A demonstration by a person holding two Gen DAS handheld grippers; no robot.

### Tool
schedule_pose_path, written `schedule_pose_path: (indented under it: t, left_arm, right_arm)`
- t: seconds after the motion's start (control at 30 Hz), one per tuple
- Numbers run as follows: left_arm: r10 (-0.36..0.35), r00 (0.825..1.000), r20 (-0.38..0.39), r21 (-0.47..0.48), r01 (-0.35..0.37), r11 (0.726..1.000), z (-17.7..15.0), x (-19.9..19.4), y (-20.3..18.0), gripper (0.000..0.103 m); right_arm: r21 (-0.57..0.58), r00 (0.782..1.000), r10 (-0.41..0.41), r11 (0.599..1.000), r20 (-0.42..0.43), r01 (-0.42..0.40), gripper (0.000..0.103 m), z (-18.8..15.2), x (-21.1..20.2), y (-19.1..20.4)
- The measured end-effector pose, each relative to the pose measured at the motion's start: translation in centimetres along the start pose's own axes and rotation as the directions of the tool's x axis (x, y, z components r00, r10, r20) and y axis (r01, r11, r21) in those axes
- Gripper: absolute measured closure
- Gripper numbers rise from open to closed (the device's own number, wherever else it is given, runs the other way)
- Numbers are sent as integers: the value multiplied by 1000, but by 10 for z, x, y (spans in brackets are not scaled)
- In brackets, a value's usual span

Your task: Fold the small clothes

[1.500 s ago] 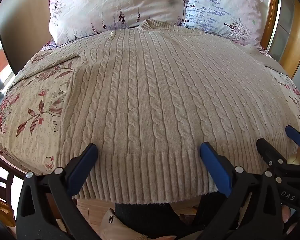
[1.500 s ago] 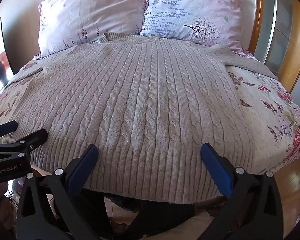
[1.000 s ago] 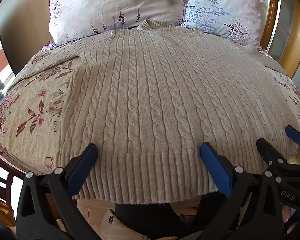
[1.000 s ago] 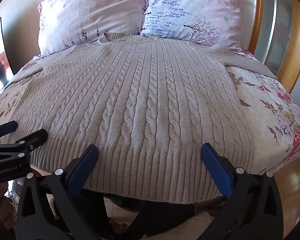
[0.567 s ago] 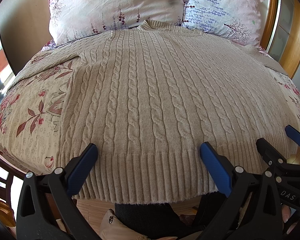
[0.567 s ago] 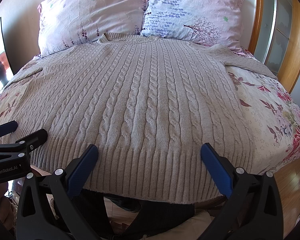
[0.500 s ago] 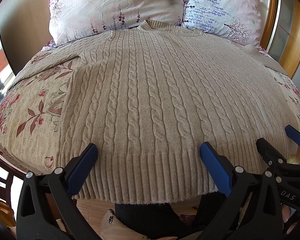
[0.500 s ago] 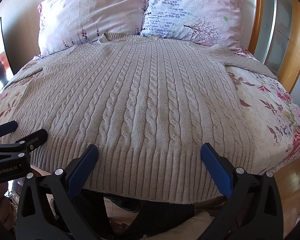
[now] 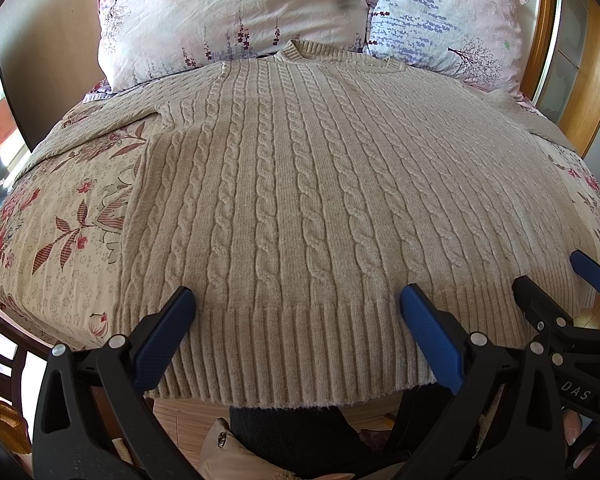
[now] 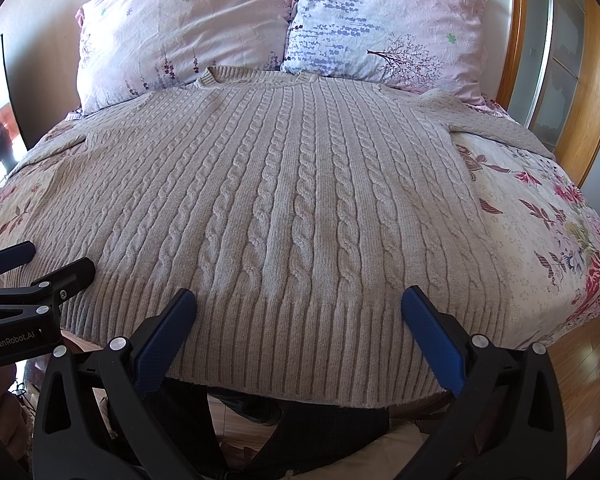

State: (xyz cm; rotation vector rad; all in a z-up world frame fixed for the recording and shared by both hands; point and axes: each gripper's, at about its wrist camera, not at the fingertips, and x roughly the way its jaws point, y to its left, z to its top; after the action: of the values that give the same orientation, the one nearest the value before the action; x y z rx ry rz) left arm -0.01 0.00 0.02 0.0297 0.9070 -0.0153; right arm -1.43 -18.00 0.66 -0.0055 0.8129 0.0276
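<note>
- The beige cable-knit sweater [image 9: 300, 200] lies spread flat on the floral bedspread [image 9: 60, 232], collar toward the 2 pillows [image 10: 228, 28], hem hanging at the near edge.
- Left gripper [image 9: 296, 320] and right gripper [image 10: 298, 316] hover over the ribbed hem, jaws wide apart, holding nothing.
- Judgement: folding has not begun; this is the opening grasp.
- Next, each gripper needs to pinch a hem corner or sleeve [image 10: 496, 124].

- You see two floral pillows [image 9: 236, 20] [image 10: 384, 24] across the top of the frame.
- A flowered bedspread [image 9: 60, 240] fills the left.
- A wooden headboard [image 10: 596, 80] lines the right edge.
</note>
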Motion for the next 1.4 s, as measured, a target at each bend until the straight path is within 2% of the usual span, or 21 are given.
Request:
schedule_pose_path:
  t: [1.1, 1.4]
  left_arm:
    - [0, 1000, 0, 0, 0, 1000, 0, 0, 0, 2]
    - [-3, 1000, -11, 10, 3, 1000, 3, 2, 0, 2]
  right_arm:
    - [0, 1000, 0, 1000, -1, 0, 1, 0, 1, 0]
    - [-19, 999, 9, 1000, -40, -10, 1, 3, 5, 1]
